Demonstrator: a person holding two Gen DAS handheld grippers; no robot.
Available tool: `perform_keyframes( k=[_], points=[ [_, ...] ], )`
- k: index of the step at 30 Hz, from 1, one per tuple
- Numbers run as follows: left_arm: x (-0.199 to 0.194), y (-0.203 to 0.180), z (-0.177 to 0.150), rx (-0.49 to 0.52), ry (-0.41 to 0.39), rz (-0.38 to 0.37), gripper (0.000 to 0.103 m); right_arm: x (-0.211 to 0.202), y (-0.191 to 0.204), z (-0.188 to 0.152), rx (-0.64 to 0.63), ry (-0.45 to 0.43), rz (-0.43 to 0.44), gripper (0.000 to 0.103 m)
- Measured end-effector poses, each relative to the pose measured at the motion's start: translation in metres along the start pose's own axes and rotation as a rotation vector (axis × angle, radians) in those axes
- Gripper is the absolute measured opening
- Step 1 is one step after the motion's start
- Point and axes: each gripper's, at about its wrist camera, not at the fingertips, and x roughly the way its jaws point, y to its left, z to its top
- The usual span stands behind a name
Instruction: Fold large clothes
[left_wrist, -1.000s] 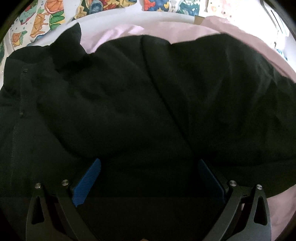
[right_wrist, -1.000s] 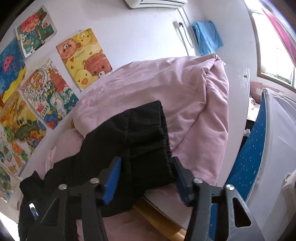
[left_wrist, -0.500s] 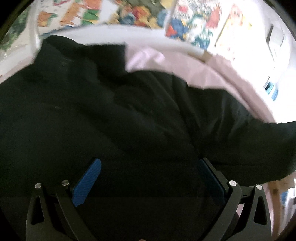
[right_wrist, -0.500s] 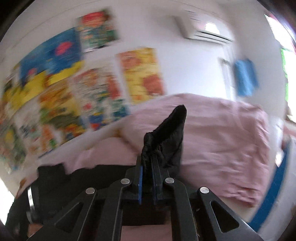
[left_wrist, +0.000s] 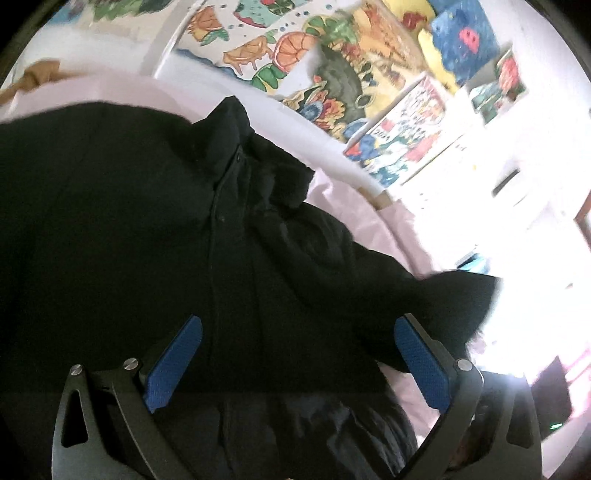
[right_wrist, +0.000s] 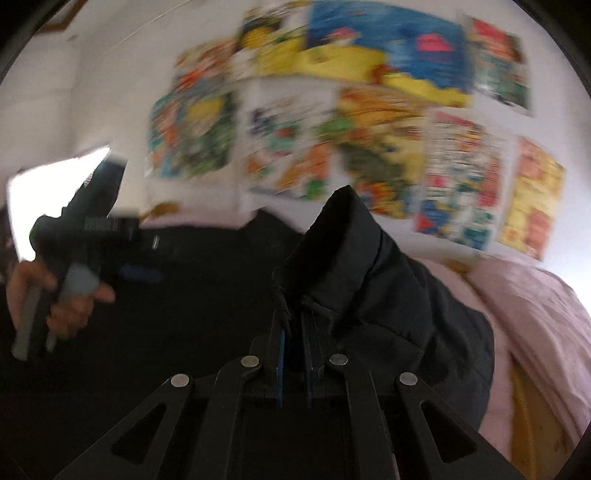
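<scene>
A large black padded jacket (left_wrist: 155, 229) lies spread on a pink bedcover (left_wrist: 343, 199), collar and snap placket toward the wall. My left gripper (left_wrist: 295, 354) hovers just above it, jaws wide open and empty. My right gripper (right_wrist: 293, 332) is shut on the cuff of the jacket's sleeve (right_wrist: 354, 266), which stands up out of its fingers above the jacket body (right_wrist: 192, 295). The left gripper, held in a hand, shows blurred in the right wrist view (right_wrist: 77, 240).
Colourful posters (left_wrist: 354, 66) cover the white wall behind the bed. Heaped pink bedding (right_wrist: 535, 317) lies to the right. A brown cloth (left_wrist: 37, 74) sits at the far left edge. The bed's wooden edge (right_wrist: 524, 424) shows at lower right.
My right gripper closed on the sleeve cuff and has swung it left over the jacket body. My left gripper stayed open and moved toward the collar side.
</scene>
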Motion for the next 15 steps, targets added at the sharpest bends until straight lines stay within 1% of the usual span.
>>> perform_keyframes(
  k=[3, 5, 7, 8, 9, 11, 12, 13, 14, 15],
  points=[
    [-0.011, 0.016, -0.004, -0.031, -0.006, -0.055, 0.102, 0.027, 0.034, -0.012, -0.059, 0.080, 0.042, 0.009],
    [-0.014, 0.028, -0.008, -0.077, -0.003, -0.095, 0.102, 0.040, 0.053, -0.022, -0.123, 0.119, 0.044, 0.009],
    [-0.012, 0.039, -0.010, -0.113, 0.006, -0.105, 0.102, 0.051, 0.068, -0.037, -0.173, 0.165, 0.056, 0.009],
    [-0.008, 0.044, -0.009, -0.131, 0.015, -0.113, 0.102, 0.060, 0.077, -0.044, -0.211, 0.206, 0.059, 0.009],
    [-0.003, 0.048, -0.008, -0.140, 0.021, -0.112, 0.102, 0.067, 0.085, -0.051, -0.251, 0.246, 0.067, 0.009],
    [0.004, 0.051, -0.008, -0.138, 0.032, -0.109, 0.102, 0.078, 0.096, -0.063, -0.311, 0.298, 0.092, 0.011],
    [0.009, 0.053, -0.008, -0.134, 0.041, -0.111, 0.102, 0.078, 0.099, -0.068, -0.326, 0.305, 0.107, 0.013],
    [0.012, 0.056, -0.010, -0.131, 0.051, -0.111, 0.102, 0.075, 0.100, -0.073, -0.336, 0.306, 0.137, 0.019],
    [0.018, 0.056, -0.011, -0.126, 0.068, -0.114, 0.102, 0.073, 0.101, -0.074, -0.339, 0.305, 0.166, 0.021],
    [0.022, 0.056, -0.013, -0.119, 0.083, -0.119, 0.102, 0.069, 0.101, -0.075, -0.340, 0.301, 0.192, 0.028]
  ],
)
